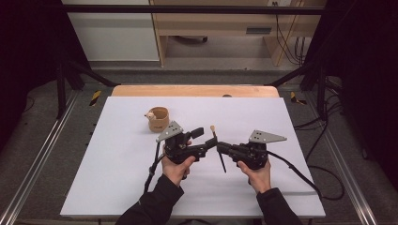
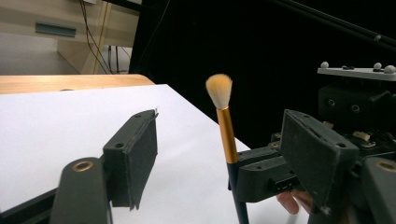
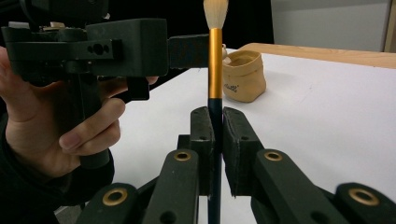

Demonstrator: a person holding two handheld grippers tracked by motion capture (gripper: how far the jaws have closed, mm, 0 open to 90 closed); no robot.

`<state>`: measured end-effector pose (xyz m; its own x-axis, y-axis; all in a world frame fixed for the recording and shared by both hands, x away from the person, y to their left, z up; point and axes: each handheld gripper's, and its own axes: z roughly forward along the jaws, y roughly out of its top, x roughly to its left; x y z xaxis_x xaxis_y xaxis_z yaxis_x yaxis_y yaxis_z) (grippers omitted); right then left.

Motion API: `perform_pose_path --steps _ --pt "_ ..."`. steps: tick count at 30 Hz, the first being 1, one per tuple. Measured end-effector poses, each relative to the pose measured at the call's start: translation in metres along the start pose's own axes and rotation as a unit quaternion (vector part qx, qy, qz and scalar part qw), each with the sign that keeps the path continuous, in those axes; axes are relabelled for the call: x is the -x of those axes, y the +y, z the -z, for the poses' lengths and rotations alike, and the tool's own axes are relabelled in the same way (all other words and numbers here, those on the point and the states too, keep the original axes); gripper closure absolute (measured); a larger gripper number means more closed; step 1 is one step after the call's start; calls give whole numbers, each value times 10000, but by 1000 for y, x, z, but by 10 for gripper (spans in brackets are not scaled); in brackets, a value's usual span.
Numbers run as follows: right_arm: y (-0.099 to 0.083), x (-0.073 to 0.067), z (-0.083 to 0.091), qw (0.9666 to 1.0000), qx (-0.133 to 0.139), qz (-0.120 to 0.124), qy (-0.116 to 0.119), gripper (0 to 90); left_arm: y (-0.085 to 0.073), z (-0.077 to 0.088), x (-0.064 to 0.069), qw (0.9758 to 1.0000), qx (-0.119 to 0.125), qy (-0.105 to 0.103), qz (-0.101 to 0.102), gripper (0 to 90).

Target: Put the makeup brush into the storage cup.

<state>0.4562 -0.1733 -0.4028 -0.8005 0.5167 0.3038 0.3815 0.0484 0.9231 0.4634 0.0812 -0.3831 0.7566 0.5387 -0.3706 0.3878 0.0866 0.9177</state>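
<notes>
A makeup brush (image 1: 214, 135) with a pale tuft, gold ferrule and dark handle stands nearly upright over the middle of the white board. My right gripper (image 3: 215, 128) is shut on its dark handle (image 3: 215, 109), just below the ferrule. In the left gripper view the brush (image 2: 226, 135) rises between the two spread jaws of my left gripper (image 2: 219, 123), and neither pad touches it. From above, the left gripper (image 1: 207, 139) faces the right gripper (image 1: 219, 148) tip to tip, with the brush at its jaw tips.
A small tan fabric pouch (image 1: 158, 120) stands open on the white board (image 1: 117, 159), behind and left of the left gripper, with a small pale thing at its rim. A wooden table edge (image 1: 195, 90) shows beyond the board. Cables trail toward the person.
</notes>
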Motion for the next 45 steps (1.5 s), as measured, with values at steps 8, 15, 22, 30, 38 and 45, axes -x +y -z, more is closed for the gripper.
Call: perform_pose_path --steps 8,15,22,30,38,45 --pt "0 -1 -1 10000 10 -20 24 834 -3 -5 3 10000 -61 -49 61 355" --pt "-1 -2 -2 10000 28 -21 57 834 -6 -7 3 9999 -74 -72 110 456" --pt "-2 -3 -3 10000 8 -8 68 834 -8 -8 3 9997 -108 -107 202 556" --pt "-2 -3 -4 10000 -7 1 77 834 -8 -10 3 9995 -98 -75 277 668" --pt "-3 -4 -5 9999 -33 4 96 834 -9 -10 3 9994 -102 -59 332 740" --pt "-3 -4 -5 9999 -39 15 100 834 -10 -10 3 9994 -99 -34 345 786"
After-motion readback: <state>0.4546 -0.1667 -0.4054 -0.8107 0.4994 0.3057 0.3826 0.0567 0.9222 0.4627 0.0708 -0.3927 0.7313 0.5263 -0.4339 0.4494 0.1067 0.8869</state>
